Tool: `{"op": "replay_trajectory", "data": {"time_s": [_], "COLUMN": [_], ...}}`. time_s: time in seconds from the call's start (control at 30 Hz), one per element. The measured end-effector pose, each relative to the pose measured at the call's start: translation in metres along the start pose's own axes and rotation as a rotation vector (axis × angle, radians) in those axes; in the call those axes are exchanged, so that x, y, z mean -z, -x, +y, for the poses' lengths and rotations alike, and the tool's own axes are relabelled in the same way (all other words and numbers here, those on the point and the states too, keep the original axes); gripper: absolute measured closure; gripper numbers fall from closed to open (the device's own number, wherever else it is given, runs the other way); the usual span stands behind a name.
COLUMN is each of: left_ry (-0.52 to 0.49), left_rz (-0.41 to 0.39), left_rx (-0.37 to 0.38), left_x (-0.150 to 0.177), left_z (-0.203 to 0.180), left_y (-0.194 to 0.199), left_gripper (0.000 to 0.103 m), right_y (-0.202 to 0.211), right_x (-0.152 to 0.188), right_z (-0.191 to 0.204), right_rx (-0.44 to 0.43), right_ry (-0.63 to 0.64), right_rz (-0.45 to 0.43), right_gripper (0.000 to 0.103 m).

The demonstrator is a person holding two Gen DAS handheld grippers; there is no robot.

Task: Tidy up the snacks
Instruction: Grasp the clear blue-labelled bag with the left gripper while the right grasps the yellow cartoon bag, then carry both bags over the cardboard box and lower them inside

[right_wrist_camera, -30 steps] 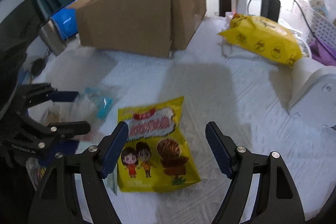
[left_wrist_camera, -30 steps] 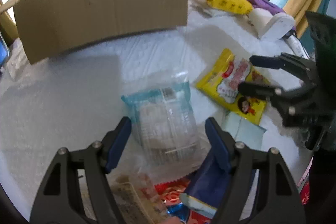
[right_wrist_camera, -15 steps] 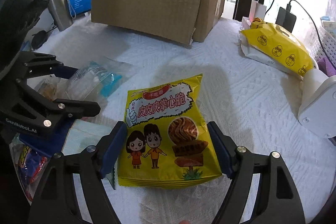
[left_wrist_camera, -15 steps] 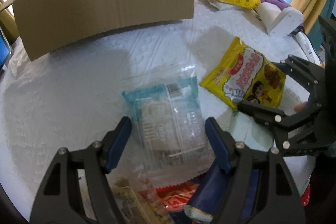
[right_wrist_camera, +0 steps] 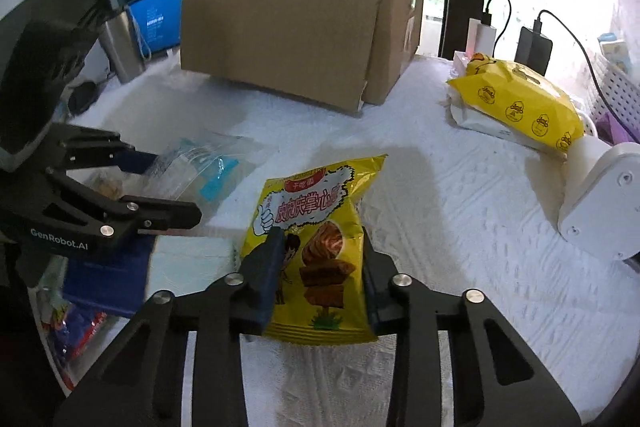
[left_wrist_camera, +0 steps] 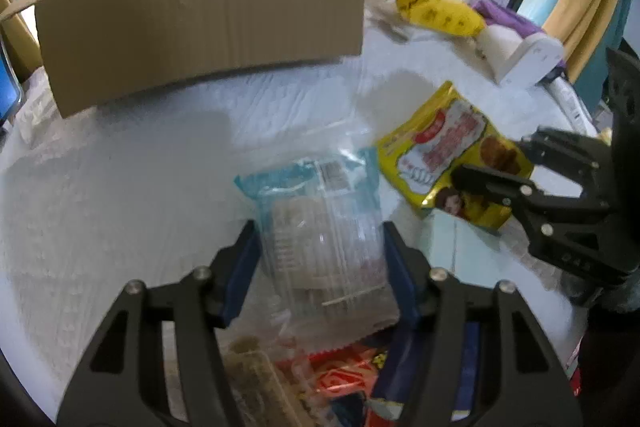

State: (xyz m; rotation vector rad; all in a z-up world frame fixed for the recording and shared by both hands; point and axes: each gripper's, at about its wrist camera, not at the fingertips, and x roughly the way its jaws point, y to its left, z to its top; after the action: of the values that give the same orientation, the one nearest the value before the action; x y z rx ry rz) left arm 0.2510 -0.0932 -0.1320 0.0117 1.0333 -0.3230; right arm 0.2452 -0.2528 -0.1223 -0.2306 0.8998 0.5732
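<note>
A clear snack packet with a blue edge [left_wrist_camera: 320, 223] lies on the white cloth. My left gripper [left_wrist_camera: 322, 255] is closing on it, and both pads touch its sides. The packet [right_wrist_camera: 200, 167] also shows between the left gripper [right_wrist_camera: 172, 187] fingers in the right wrist view. A yellow snack bag with cartoon children [right_wrist_camera: 316, 203] is pinched and creased in my right gripper [right_wrist_camera: 320, 259], whose jaws are closing too. In the left wrist view the same bag [left_wrist_camera: 444, 147] sits at the right, with the right gripper [left_wrist_camera: 494, 159] on its near end.
An open cardboard box [right_wrist_camera: 280, 39] stands at the back of the table. A pile of other snack packs [left_wrist_camera: 332, 379] lies under my left gripper. A yellow duck-print pack [right_wrist_camera: 516, 99], a white device [right_wrist_camera: 600, 195] and chargers [right_wrist_camera: 532, 47] fill the right side.
Both grippers have narrowed. The left pads now touch the clear packet. The right pads have squeezed the yellow bag, which has creased and buckled up between them.
</note>
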Motion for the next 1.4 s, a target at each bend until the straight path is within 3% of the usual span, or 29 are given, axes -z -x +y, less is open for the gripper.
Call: {"op": "replay_trajectory", "data": {"time_s": [0.33,0.4,0.83,1.4], "left_ry": [0.013,0.014,0.04,0.054], "left_rz": [-0.07,-0.089,-0.18,-0.301], "left_rx": [0.028,0.039,0.053,0.024], "left_x": [-0.003,-0.005,-0.018,-0.059], "left_z": [0.006,0.008,0.04,0.081], "left_y": [0.026,0.033,0.069,0.105], "left_gripper": [0.043,0.043,0.043,0.043], "right_y": [0.025,0.031,0.055,0.05], "right_x": [-0.022,-0.03,-0.078,-0.14], "right_z": [0.001,0.001,0.018,0.032], "right_rx": [0.031,0.033,0.042,0.068], "right_ry": [0.002,0.002,0.038,0.063], "right_rz": [-0.073,-0.091,-0.179,-0.235], "right_gripper": [0.081,0.087,0.088,0.088]}}
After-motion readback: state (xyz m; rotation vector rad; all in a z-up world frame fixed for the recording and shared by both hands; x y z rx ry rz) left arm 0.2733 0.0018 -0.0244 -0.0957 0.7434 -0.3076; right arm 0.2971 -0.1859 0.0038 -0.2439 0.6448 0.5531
